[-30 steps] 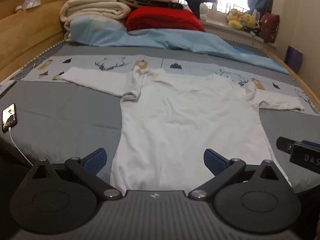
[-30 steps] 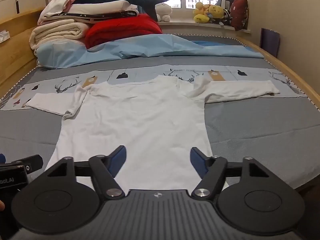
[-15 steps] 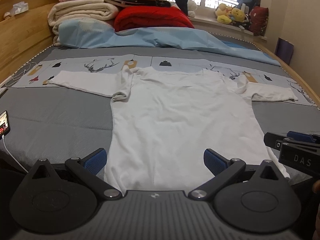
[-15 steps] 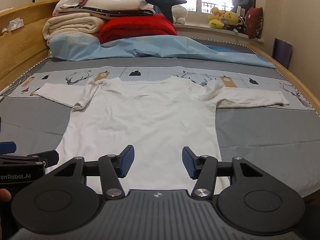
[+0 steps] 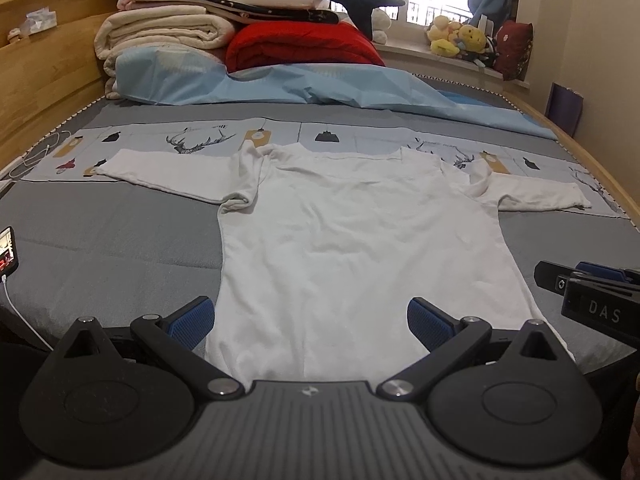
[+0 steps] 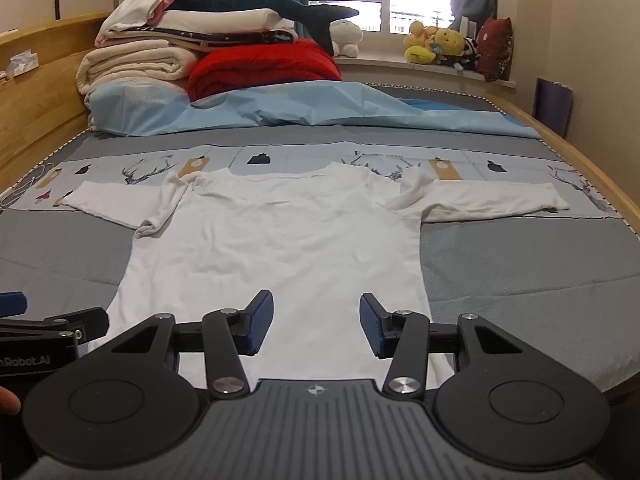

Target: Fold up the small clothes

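- Over the last second our right gripper (image 6: 316,320) has narrowed its blue pads from wide to about half open, and both views have slid a bit so the shirt (image 5: 360,248) sits more centred. Nothing's grabbed yet.
- Our left gripper (image 5: 310,320) is spread wide, same as a second ago, holding nothing, with the hem showing between its pads.
- We read that as lining up on the bottom hem for the first fold, so the task has barely started.
- The white shirt lies flat on the bed (image 5: 120,240), hem toward us, collar away, both sleeves stretched out sideways. The left sleeve is a bit bunched at the shoulder.
- Surface is a soft grey cover with a printed strip under the sleeves, so the cloth may drag.
- Room stuff: a phone (image 5: 8,250) on a cable at the left edge, a blue sheet (image 6: 280,108), stacked blankets (image 6: 160,56), a red quilt (image 6: 260,68) and plush toys (image 6: 436,44) on the windowsill.
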A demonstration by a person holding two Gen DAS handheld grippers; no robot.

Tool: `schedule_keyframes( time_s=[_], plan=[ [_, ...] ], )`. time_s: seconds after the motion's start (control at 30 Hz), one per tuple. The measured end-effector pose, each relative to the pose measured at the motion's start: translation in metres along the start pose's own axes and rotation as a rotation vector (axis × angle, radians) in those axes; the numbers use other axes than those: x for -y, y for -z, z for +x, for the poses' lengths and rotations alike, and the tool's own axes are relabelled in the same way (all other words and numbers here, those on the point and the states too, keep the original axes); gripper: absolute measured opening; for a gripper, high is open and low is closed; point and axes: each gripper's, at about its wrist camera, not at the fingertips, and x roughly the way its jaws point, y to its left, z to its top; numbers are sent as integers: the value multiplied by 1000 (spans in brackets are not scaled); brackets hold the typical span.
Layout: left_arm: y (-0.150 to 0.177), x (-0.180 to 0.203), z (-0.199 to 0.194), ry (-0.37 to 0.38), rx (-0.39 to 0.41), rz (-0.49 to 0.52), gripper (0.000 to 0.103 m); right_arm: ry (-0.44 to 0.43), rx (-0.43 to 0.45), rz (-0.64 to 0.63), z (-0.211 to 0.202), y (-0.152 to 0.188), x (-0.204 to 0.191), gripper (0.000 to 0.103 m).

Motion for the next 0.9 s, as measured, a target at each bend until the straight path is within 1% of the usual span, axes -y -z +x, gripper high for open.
schedule_keyframes(
  time_s=[0.2, 0.33, 0.53, 0.73, 0.83, 0.9],
  plan=[
    [0, 0, -1, 3, 9, 0, 102, 21, -2, 12, 2, 1, 2, 51],
    [-1, 0, -2, 4, 14, -4, 102, -4, -7, 13, 2, 0, 2, 52],
    [0, 1, -3, 1, 19, -3, 102, -7, -1, 5, 1, -1, 0, 53],
    [0, 1, -3, 0, 19, -3, 102, -10, 13, -3, -3, -1, -1, 56],
    [0, 1, -4, 0, 21, -3, 102, -2, 25, -7, -5, -1, -2, 63],
    [0, 1, -4, 0, 20, -3, 102, 1, 32, -6, -6, -2, -2, 71]
  ],
)
